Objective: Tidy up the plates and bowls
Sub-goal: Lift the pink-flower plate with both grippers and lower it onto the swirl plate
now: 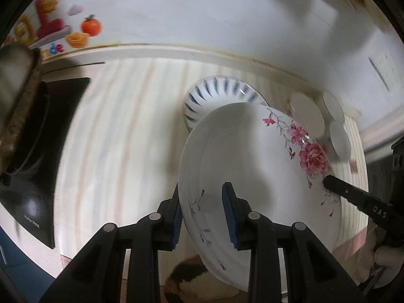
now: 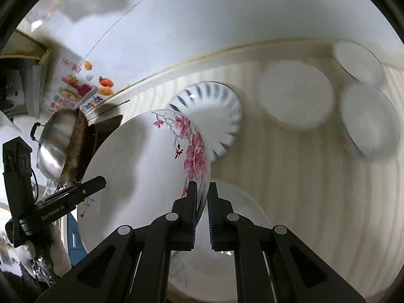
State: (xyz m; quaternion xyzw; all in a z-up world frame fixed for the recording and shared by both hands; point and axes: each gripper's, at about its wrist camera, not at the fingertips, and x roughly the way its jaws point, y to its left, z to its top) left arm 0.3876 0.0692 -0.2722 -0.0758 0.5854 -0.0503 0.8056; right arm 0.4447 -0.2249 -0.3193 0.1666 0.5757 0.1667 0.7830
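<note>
The left gripper (image 1: pixel 203 212) was clamped on the near rim of the flowered plate (image 1: pixel 242 156), one blue pad outside and one inside; the right gripper (image 2: pixel 202 209) was pinched nearly closed on the opposite rim of the same plate, by the pink roses; so the plate hung between both tools, tilted, clear of the wooden counter (image 1: pixel 121 131). Both tools pointed steeply down, and the blur across the background suited a plate in transit. The step in hand looked like carrying this plate to a stack; beneath the right gripper lay another white plate (image 2: pixel 242 227), with a blue-striped dish (image 2: pixel 214 116) just beyond and three plain white dishes (image 2: pixel 295 101) further off near the wall (image 1: pixel 202 10). The next move would call for levelling the plate over its match, lowering both sides evenly, then easing the jaws apart together; one side let go early could tip it. A steel wok (image 2: pixel 58 146) stood apart at the far side.
</note>
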